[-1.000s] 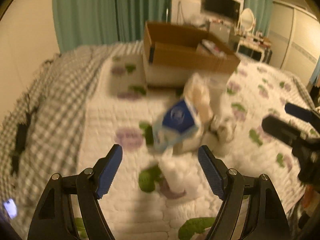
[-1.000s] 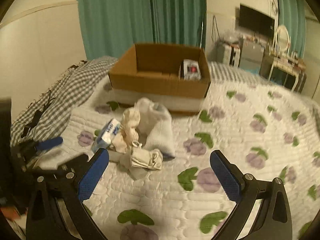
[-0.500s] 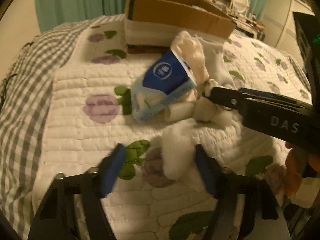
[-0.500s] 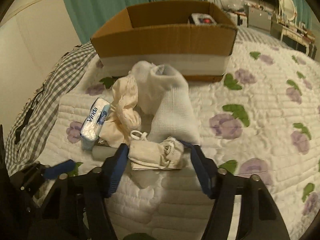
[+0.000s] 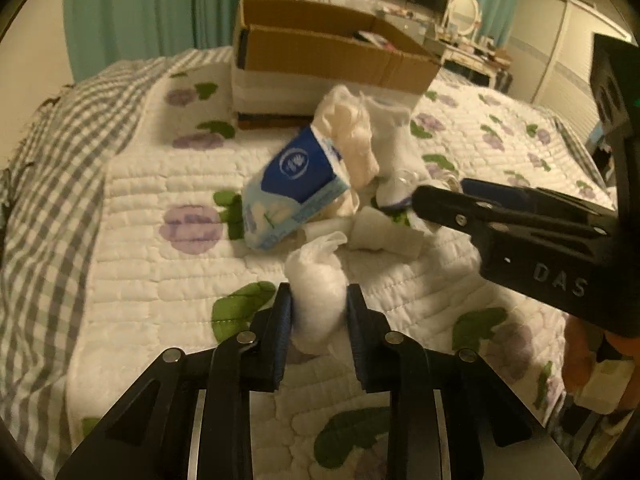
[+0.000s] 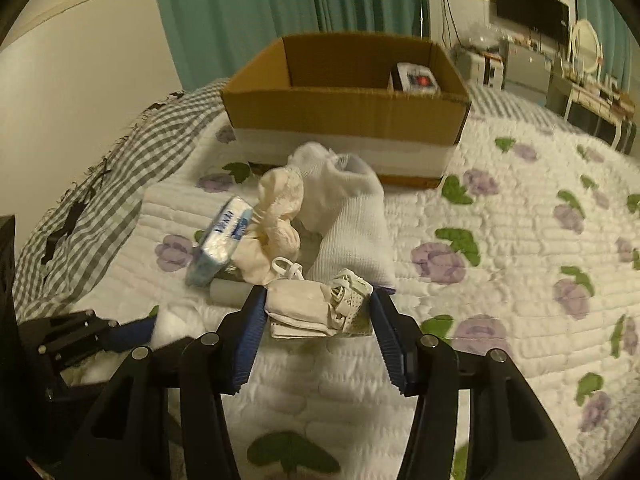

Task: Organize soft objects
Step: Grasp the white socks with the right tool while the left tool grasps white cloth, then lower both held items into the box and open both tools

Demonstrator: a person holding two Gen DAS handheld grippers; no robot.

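Note:
A pile of soft things lies on the quilted bed in front of a cardboard box (image 6: 344,108): a blue tissue pack (image 5: 292,188), a cream cloth (image 6: 280,208), a white sock (image 6: 348,216), a folded white bundle (image 6: 316,312) and a bag of white cotton (image 5: 318,284). My left gripper (image 5: 318,300) is shut on the bag of cotton. My right gripper (image 6: 316,312) has its jaws around the folded white bundle, touching both sides. The right gripper also shows in the left wrist view (image 5: 440,200).
The cardboard box (image 5: 320,56) holds a small printed package (image 6: 416,78). A grey checked blanket (image 5: 44,168) covers the bed's left side. A dresser with a mirror (image 5: 464,12) and a TV stand behind the bed. Teal curtains hang at the back.
Both grippers came down to the pile and closed. The left jaws narrowed onto the cotton bag. The right jaws narrowed around the folded white bundle.

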